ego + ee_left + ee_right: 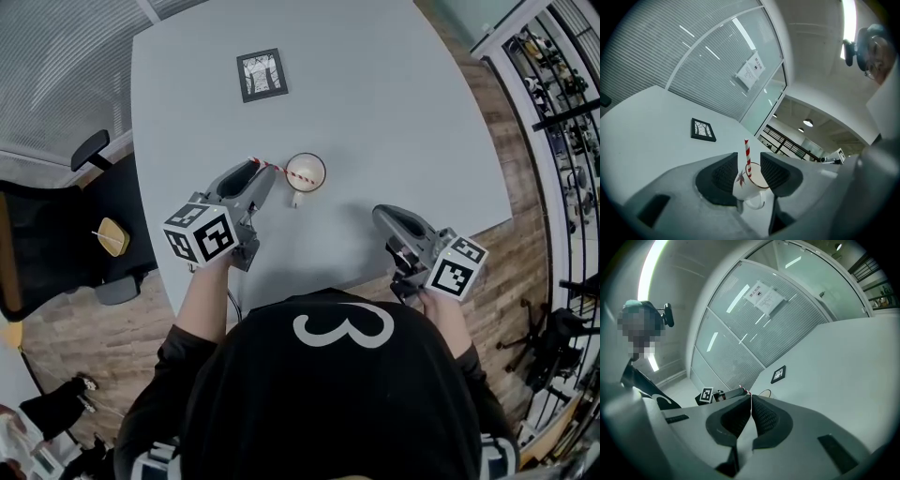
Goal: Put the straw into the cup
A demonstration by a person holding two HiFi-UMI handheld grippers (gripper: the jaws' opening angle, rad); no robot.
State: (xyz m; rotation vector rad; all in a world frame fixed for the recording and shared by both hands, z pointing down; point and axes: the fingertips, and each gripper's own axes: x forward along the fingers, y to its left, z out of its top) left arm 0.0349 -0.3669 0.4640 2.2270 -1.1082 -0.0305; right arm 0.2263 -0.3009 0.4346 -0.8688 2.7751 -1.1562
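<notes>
A white enamel cup with a red rim stands mid-table, its handle towards me. The red-and-white striped straw rests in it, leaning over the rim toward my left gripper. In the left gripper view the cup and the straw show in the gap between the jaws, and the left gripper is open, its pads off the straw. My right gripper hovers to the right of the cup, apart from it. In its own view the right gripper is shut and holds nothing.
A small black picture frame lies flat at the far side of the table. A black office chair stands off the table's left edge. A glass wall with blinds runs behind the table.
</notes>
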